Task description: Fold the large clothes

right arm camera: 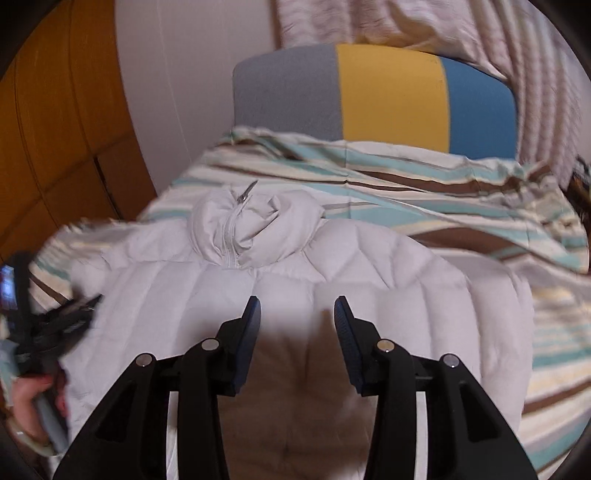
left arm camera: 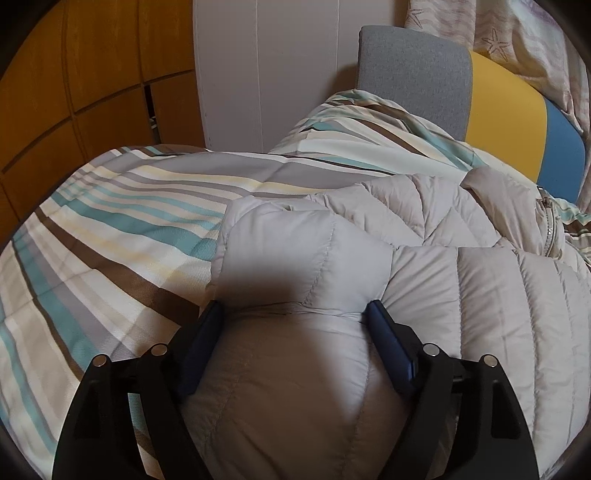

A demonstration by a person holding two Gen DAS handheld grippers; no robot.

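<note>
The puffer jacket lies zipped and face up on the striped bedspread, its long axis running from us toward the headboard. In the left wrist view, our left gripper sits low over the jacket's left side, where a padded fold, probably the sleeve, bulges between the spread fingers; whether the pads actually press the fabric we cannot tell. The collar and zip lie ahead and to the right, so this hand is nearest the fold we judge comes next.

In the right wrist view, our right gripper hovers over the jacket's middle, its jaws parted and holding nothing, collar straight ahead. The person's hand shows at left. An orange wardrobe and curtains frame the room.
</note>
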